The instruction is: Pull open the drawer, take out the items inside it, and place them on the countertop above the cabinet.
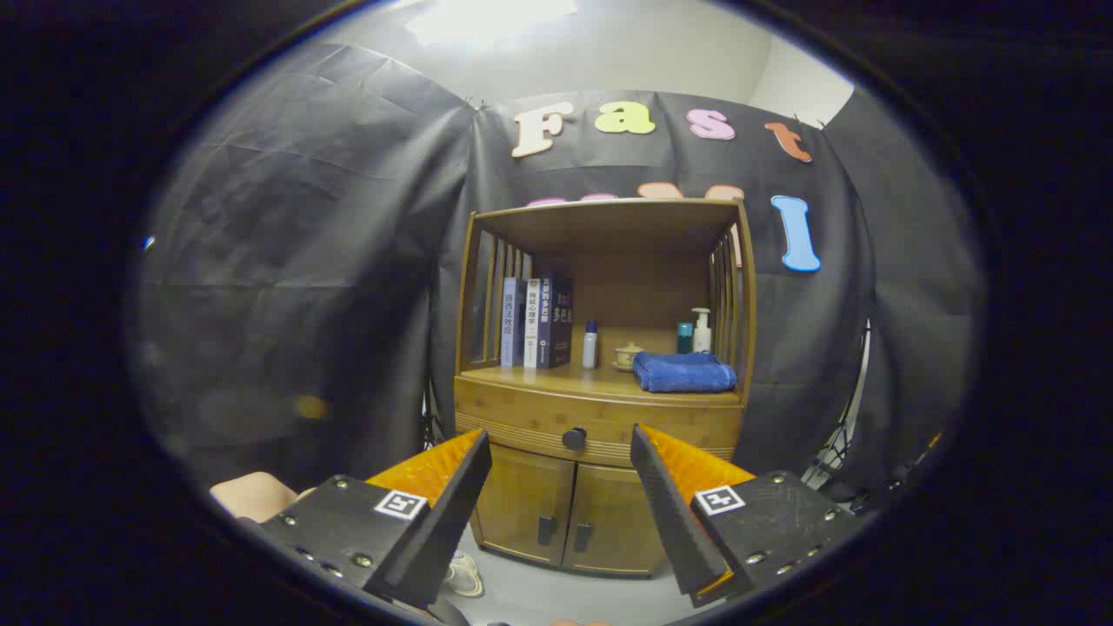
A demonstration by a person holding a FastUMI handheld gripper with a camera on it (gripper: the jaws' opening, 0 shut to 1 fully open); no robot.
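Gripper view: the gripper (561, 452) hangs in free air with its two fingers spread wide apart, holding nothing. Straight ahead, and framed in the gap between the fingertips, sits the small round dark knob (574, 438) at the middle of the shut drawer (600, 426), a wide, shallow bamboo front running crosswise under the countertop. The knob lies well beyond the fingertips, so the coming move, as I judge it, is a straight push forward toward it, with the fingers closing on it from either side. The drawer's contents are hidden while it stays shut.

The drawer belongs to a light-brown bamboo cabinet (530, 504). Directly below the drawer are two closed doors with dark handles. Directly above it is the countertop (556, 376), the place where the items should go; it already carries upright books (535, 322) at its left, a small white bottle (589, 344) beside them, a folded blue towel (684, 372) at its right and a pump bottle (702, 330) behind the towel. Bare space remains near the front middle. A slatted shelf roof spans above, so headroom is limited. Black cloth walls the booth around the cabinet.
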